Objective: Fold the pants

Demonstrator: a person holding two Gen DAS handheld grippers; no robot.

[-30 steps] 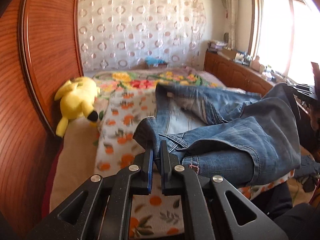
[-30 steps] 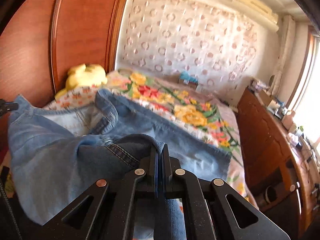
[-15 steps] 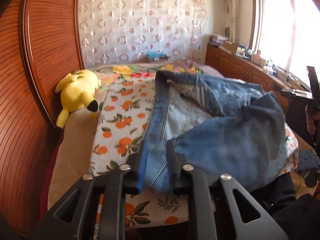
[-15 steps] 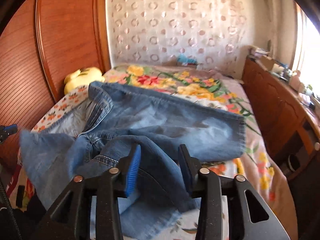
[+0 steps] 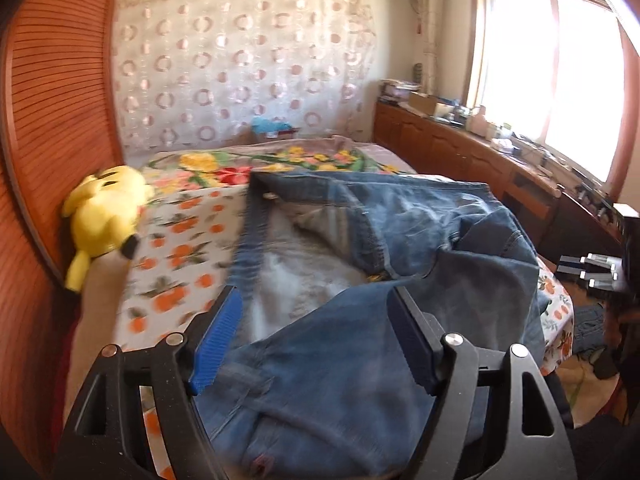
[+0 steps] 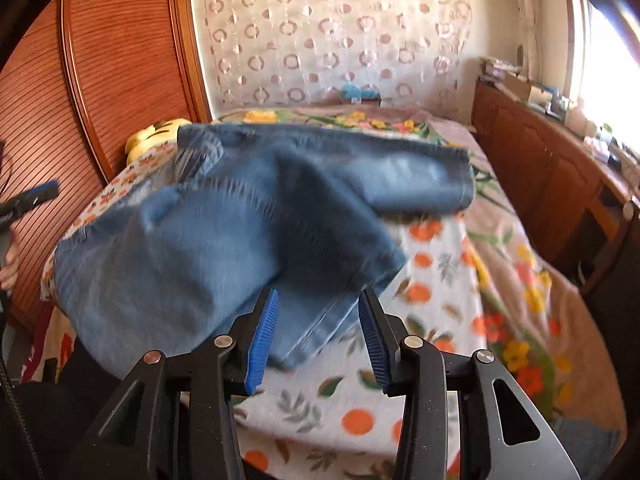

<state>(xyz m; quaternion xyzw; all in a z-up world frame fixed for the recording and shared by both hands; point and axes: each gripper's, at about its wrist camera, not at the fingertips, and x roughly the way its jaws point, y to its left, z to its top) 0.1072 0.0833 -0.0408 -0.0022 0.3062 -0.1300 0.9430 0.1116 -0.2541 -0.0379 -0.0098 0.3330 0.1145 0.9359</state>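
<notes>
Blue denim pants (image 5: 352, 304) lie crumpled on the flowered bed, waistband towards the far side and one leg folded back over the near edge. They also show in the right wrist view (image 6: 248, 216), with one leg stretched out to the right. My left gripper (image 5: 316, 328) is open, its jaws wide apart above the near denim. My right gripper (image 6: 318, 328) is open just in front of the leg's hem. Neither holds anything. The other gripper shows at the far right of the left wrist view (image 5: 592, 270) and at the left edge of the right wrist view (image 6: 32, 200).
A yellow plush toy (image 5: 106, 212) lies at the bed's left side by the wooden headboard (image 5: 48, 120). A low wooden cabinet (image 5: 472, 160) with clutter runs along the right wall under the window. A flowered bedspread (image 6: 460, 280) covers the bed.
Both grippers went from shut on the denim to wide open and let it go. The pants dropped onto the bed. Both grippers pulled back a little.
</notes>
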